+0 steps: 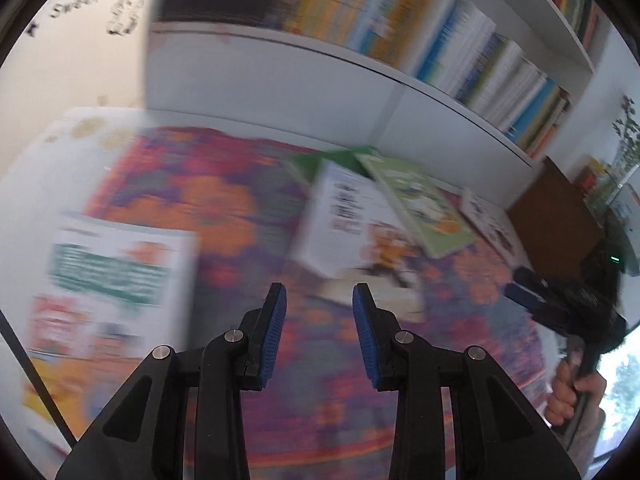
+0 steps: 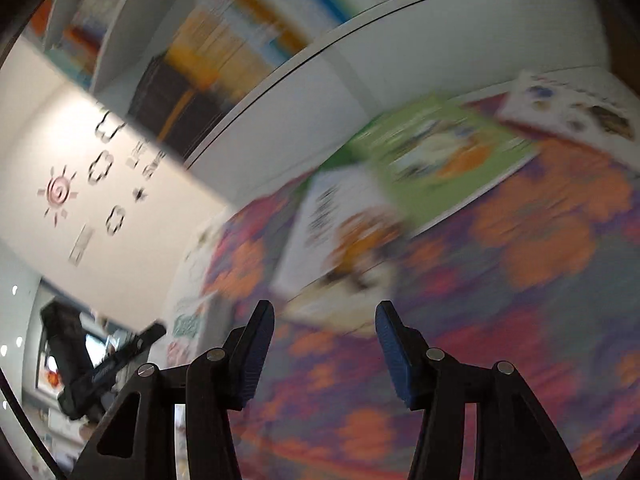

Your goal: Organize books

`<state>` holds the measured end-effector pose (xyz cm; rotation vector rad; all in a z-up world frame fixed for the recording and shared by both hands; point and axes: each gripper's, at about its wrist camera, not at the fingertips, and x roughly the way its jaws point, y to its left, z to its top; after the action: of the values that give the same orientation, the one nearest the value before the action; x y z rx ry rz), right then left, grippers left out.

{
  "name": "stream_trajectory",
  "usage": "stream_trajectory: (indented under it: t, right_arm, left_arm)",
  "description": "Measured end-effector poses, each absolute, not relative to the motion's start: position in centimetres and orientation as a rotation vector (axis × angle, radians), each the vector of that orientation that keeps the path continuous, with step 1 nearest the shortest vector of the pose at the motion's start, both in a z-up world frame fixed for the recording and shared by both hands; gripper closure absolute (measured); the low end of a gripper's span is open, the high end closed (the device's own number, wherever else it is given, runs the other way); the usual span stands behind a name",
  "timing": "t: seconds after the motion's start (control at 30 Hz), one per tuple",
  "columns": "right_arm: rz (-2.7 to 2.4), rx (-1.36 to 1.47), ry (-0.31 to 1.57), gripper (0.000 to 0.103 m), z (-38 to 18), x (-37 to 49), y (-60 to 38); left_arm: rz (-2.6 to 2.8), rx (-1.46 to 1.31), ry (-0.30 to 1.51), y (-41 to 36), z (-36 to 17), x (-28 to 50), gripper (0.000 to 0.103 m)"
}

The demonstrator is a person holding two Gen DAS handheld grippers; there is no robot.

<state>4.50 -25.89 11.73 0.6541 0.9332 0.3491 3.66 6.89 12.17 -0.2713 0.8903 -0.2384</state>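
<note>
flat rectangular glossy books (image 1: 352,220) on flowery woven rug (image 1: 224,200); left claw (image 1: 319,294), right claw (image 2: 325,312) both parted, empty

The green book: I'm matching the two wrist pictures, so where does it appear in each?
Left wrist view: the green book lies right of centre on the flowered rug, overlapping the white book to its left.
Right wrist view: the green book is upper right of centre, again overlapping the white book lower left of it.
Shared landmark: the white bookshelf behind both.
</note>
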Motion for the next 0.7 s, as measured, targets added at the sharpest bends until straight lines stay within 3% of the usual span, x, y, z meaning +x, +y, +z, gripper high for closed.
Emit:
stream_trajectory:
  t: [0.2, 0.37, 0.57, 0.7]
  right_arm:
    - [0.122, 0.856, 0.834, 0.052, 8.4, 6.7, -38.2]
    - [-0.032, 0.575, 0.864, 0.052, 7.5, 10.5, -40.5]
    - [-0.131, -0.004, 0.895, 0.052, 6.5, 15.0, -34.8]
    - [-0.211, -0.205, 0.926, 0.052, 4.6, 17.0, -33.8]
  left_arm:
    - [-0.362, -0.174, 0.921, -4.7, 11.1, 6.1, 0.071]
    - [-0.44, -0.142, 0.996, -9.2, 8.3, 5.7, 0.071]
    - [-0.419, -0.172, 1.065, -9.1, 5.6, 6.7, 0.071]
    - [-0.39, -0.181, 1.078, -8.2, 4.9, 7.2, 0.071]
